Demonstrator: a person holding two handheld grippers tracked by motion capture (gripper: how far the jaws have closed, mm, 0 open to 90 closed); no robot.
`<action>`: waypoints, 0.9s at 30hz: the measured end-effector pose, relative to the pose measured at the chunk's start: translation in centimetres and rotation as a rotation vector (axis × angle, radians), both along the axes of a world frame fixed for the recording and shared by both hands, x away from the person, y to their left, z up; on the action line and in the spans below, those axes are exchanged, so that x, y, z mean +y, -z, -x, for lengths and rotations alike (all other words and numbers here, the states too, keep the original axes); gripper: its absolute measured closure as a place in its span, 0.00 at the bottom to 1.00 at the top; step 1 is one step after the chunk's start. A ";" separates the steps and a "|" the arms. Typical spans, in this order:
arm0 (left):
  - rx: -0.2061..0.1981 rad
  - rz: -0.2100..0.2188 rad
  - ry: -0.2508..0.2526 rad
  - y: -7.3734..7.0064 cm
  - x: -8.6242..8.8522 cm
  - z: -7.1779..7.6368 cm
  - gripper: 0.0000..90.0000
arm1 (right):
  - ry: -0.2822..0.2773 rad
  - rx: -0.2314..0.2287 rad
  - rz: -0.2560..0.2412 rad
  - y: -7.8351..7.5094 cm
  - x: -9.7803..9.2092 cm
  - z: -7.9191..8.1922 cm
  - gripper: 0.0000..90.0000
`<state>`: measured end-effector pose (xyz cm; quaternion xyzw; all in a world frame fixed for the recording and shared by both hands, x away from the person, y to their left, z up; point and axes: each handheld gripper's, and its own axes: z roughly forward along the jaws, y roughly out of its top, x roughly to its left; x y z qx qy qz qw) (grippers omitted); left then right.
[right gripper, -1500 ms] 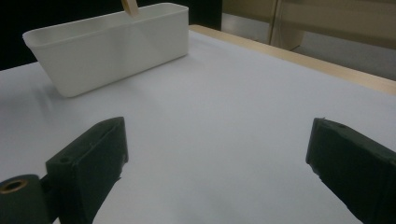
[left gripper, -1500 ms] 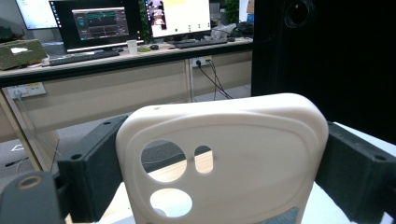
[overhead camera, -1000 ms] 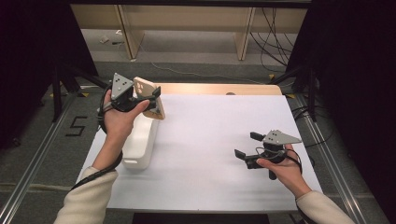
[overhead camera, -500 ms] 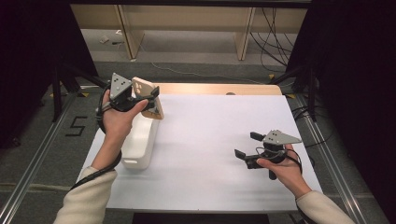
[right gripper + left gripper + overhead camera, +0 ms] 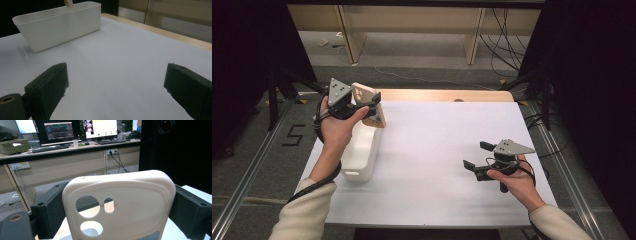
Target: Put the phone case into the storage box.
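left gripper (image 5: 371,106) clamped on cream phone case (image 5: 120,205), far left, above white bin (image 5: 360,152) | right gripper (image 5: 476,155) released, near right, over white table (image 5: 437,135)

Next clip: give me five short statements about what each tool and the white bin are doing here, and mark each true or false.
1. The left tool is shut on the cream phone case. True.
2. The right tool holds a wooden stick. False: its jaws stand wide apart with nothing between them, over the white table sheet.
3. The white bin stands on the person's left side of the sheet. True.
4. The phone case lies flat on the sheet beside the right tool. False: it is held up in the air above the far end of the bin.
5. The phone case has cut-out holes. True: the left gripper view shows three.
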<state>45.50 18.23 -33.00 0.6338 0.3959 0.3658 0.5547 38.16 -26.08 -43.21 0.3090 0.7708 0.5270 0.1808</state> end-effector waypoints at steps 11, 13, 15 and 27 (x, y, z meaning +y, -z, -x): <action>0.002 -0.001 -0.009 0.0 0.3 -0.1 0.11 | 0.000 0.000 -0.001 0.0 0.0 0.0 0.07; 0.002 0.001 -0.011 0.1 0.4 -0.1 0.11 | 0.000 0.001 0.000 0.0 0.0 0.0 0.07; 0.003 -0.001 -0.013 0.1 0.5 -0.1 0.11 | 0.000 0.000 0.000 0.0 0.0 0.0 0.07; -0.001 0.002 -0.027 0.0 0.9 -0.1 0.11 | 0.000 0.000 0.000 0.0 0.0 0.0 0.07</action>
